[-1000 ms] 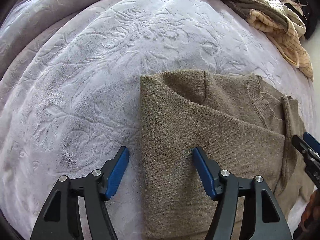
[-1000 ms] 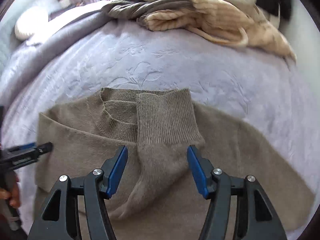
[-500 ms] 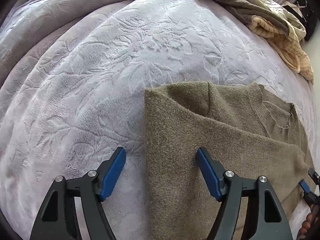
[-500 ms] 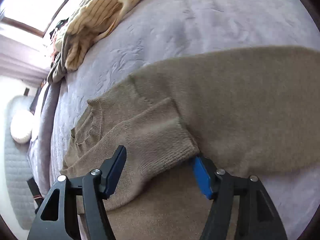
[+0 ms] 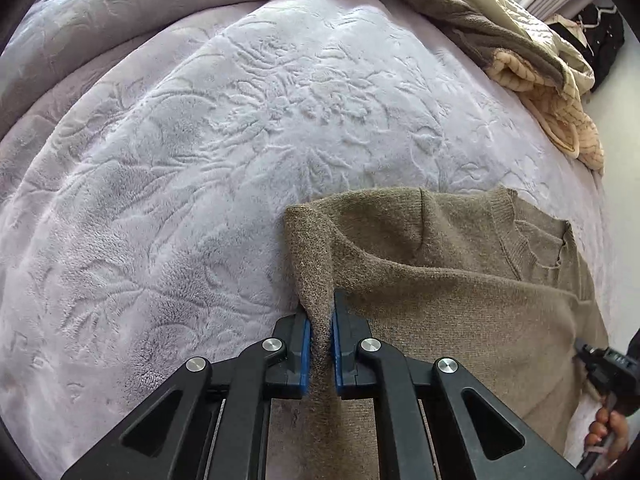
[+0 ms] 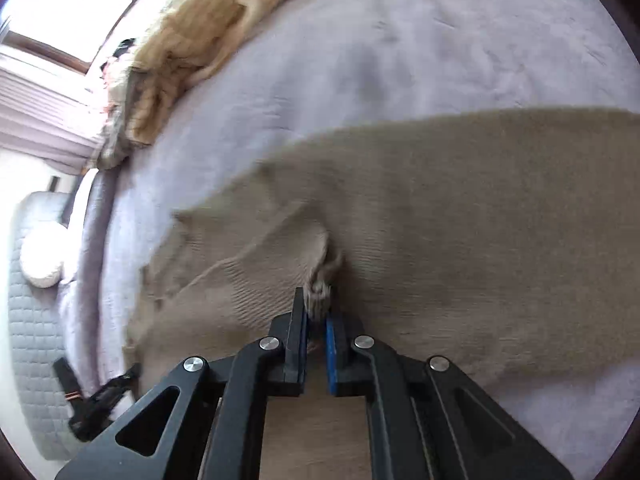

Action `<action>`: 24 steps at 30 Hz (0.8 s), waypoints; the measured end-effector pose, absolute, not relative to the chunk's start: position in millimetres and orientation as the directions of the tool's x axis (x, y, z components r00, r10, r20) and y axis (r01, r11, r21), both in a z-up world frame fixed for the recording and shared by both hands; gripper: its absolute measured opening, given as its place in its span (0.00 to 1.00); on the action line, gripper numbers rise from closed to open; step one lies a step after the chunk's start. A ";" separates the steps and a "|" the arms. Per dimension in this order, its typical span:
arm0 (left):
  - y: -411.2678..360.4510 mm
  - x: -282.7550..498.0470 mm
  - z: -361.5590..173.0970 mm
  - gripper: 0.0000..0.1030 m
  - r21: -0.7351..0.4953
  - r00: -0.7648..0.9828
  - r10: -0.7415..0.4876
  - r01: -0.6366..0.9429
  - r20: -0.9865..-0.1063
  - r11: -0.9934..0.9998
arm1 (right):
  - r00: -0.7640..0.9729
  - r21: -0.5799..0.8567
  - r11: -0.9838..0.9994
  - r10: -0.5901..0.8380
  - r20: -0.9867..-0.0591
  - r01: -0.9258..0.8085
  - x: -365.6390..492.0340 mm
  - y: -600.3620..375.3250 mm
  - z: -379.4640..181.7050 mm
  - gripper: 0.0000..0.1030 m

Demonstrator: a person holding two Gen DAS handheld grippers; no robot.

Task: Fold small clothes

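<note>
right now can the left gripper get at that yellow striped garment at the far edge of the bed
Probably not: the left gripper is shut on the brown sweater's edge, and the yellow striped garment lies far across the blanket.

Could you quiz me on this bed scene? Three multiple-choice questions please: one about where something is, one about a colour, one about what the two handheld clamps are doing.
1. Where does the heap of cream and olive clothes lie?
A. At the far edge of the bed
B. On top of the sweater
C. On the floor

2. What colour is the sweater?
A. Navy
B. Olive-brown
C. White

3. How do the jaws of the left gripper and right gripper stand?
A. Both wide open
B. One open, one shut
C. Both shut on the sweater

Answers:
1 A, it sits beyond the sweater, across bare lilac blanket.
2 B, the knit is olive-brown throughout.
3 C, each pair has just closed and pinches a fold of knit.
</note>
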State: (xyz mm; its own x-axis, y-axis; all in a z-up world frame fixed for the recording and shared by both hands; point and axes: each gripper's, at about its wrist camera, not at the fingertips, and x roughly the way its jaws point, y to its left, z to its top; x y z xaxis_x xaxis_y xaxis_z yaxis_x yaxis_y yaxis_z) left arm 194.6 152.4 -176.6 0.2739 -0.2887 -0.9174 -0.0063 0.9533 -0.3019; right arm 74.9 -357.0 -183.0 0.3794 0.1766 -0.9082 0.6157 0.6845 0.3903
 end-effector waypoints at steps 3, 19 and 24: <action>161.1 185.1 -162.6 0.10 -0.263 0.309 -0.248 -0.005 -0.918 0.965 | 0.412 0.447 0.627 0.213 -0.886 0.638 52.9 -360.6 -175.7 0.25; 235.4 71.9 -132.9 0.11 -0.057 0.325 -0.014 -0.122 -0.946 0.991 | 0.201 0.774 0.577 0.752 -0.628 0.260 105.1 -42.5 -219.7 0.41; 263.6 50.4 -132.3 0.11 -0.070 0.317 -0.011 -0.175 -0.949 0.982 | 0.189 0.730 0.661 0.705 -0.683 0.174 123.3 -5.7 -213.1 0.48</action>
State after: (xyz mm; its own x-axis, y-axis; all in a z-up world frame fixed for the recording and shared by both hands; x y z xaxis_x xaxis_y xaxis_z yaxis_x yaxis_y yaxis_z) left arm 50.4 263.6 -132.3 0.3165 -0.0111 -0.9485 -0.1753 0.9820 -0.0700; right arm 123.3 -5.7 -213.1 0.1894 0.7053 -0.6832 0.1744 0.6606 0.7302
